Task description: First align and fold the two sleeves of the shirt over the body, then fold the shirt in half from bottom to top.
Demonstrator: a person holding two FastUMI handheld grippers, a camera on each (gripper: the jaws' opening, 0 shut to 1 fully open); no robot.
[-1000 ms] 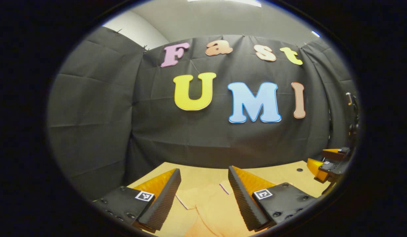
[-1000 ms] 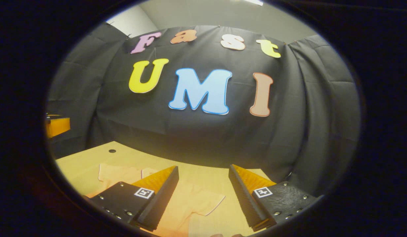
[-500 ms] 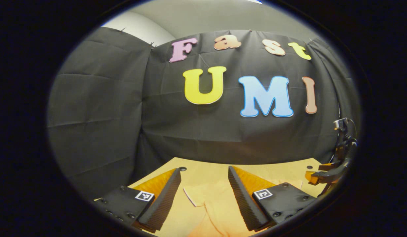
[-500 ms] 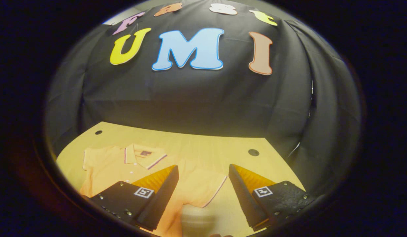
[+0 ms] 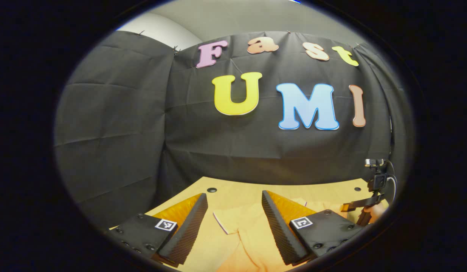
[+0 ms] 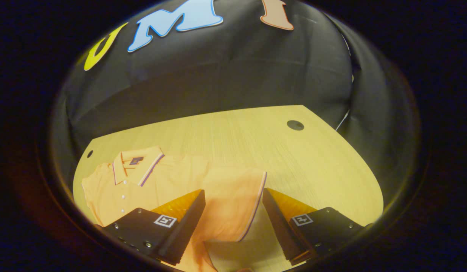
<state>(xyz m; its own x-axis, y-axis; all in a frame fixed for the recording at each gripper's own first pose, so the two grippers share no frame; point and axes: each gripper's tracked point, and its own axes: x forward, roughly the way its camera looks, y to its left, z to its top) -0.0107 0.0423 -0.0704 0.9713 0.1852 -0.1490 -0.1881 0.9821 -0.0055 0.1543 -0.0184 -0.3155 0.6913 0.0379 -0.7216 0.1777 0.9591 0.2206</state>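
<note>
Since a second ago my right gripper (image 6: 233, 223) has tipped down over the shirt (image 6: 169, 181) sleeve (image 6: 237, 200). Both my grippers, also the left gripper (image 5: 233, 223), are wide open and hold nothing above the table (image 6: 294, 158).

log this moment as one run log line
stage: pre-grasp | left gripper: open, over sleeve | right gripper: open, over other sleeve | polo shirt: flat on table, sleeves unfolded

My left gripper view sits low and looks almost level across the tabletop (image 5: 233, 194) at the booth wall, while my right gripper view tilts down from higher up, both sharing the orange shirt (image 6: 172, 181) at lower frame.
</note>
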